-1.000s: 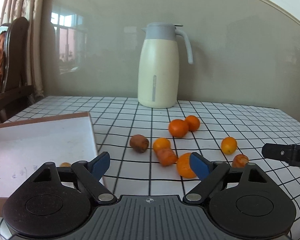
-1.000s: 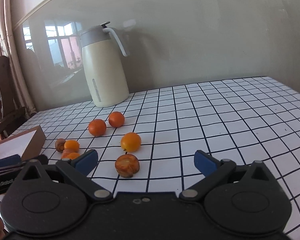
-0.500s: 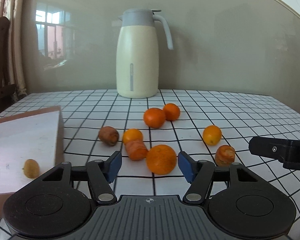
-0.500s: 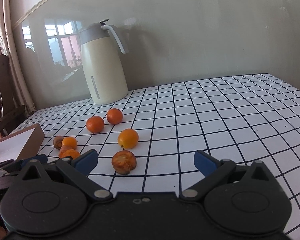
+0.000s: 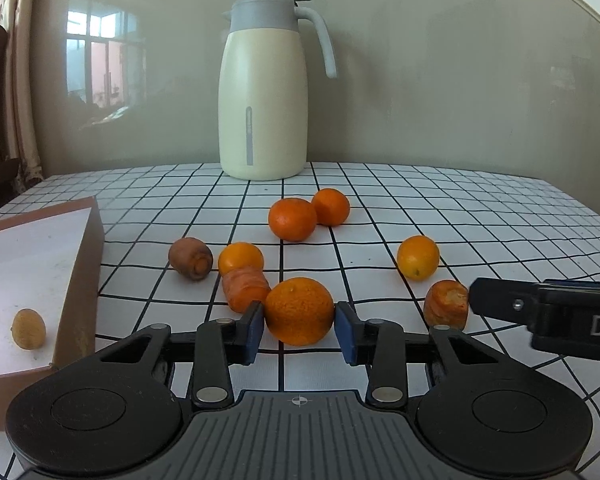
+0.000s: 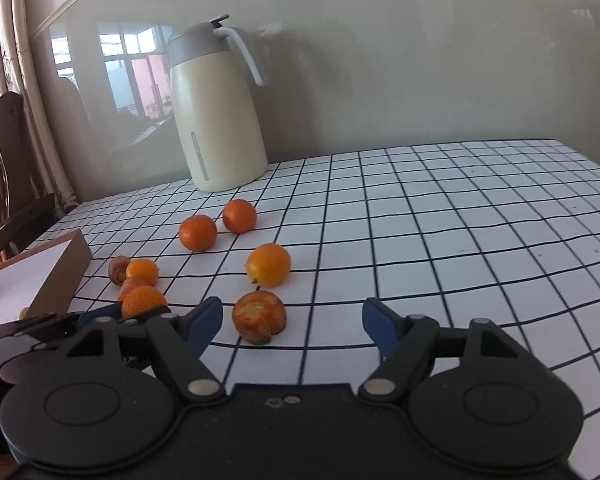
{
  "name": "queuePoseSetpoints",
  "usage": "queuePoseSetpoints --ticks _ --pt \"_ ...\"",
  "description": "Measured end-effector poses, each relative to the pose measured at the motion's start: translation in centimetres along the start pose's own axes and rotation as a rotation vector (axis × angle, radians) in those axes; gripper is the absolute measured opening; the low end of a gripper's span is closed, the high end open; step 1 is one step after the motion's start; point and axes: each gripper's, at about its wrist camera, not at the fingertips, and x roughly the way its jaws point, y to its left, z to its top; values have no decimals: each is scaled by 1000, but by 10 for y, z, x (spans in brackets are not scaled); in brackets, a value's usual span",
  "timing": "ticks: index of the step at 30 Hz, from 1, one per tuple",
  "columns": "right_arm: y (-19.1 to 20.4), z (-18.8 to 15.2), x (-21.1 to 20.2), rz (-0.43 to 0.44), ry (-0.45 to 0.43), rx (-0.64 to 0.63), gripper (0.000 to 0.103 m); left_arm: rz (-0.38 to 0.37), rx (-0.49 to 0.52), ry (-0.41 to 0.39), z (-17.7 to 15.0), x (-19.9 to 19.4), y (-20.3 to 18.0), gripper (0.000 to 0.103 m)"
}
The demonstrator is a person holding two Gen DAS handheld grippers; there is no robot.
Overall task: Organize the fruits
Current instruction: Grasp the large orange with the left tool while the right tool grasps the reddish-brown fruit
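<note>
The nearest orange [image 5: 299, 311] sat on the table [image 5: 480, 208] between the left gripper [image 5: 299, 330], whose fingers had just been closing and now touched both its sides. A shallow pinch could squirt it into the carrot piece [image 5: 245, 288] touching it. The right gripper [image 6: 292, 322], narrowing but empty, stood close on the right; the box [image 5: 82, 280] lay left, with open table behind.

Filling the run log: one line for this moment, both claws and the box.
left claw: closing on round orange tangerine | right claw: open, closing, brown-orange fruit piece ahead | cardboard box: one small tan fruit

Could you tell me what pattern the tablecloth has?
The tablecloth is white with a black grid of squares, clearest in the right wrist view.
</note>
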Motion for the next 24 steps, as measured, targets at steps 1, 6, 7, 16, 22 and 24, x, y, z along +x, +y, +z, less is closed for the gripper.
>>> queuePoseSetpoints --ticks 1,6,7,16,22,24 --pt "2 0 2 4 3 -2 68 3 0 0 0 0 1 38" --pt "9 0 13 25 28 -1 58 25 -15 5 0 -3 11 37" --pt "10 0 16 27 35 -1 57 31 -16 7 0 -3 13 37" --pt "22 0 33 4 63 -7 41 43 -29 16 -1 -6 31 37" --pt "26 -1 34 -35 58 -59 27 55 -6 11 -2 -4 28 38" --pt "26 -1 34 -36 55 -73 26 60 -1 24 -2 -2 26 38"
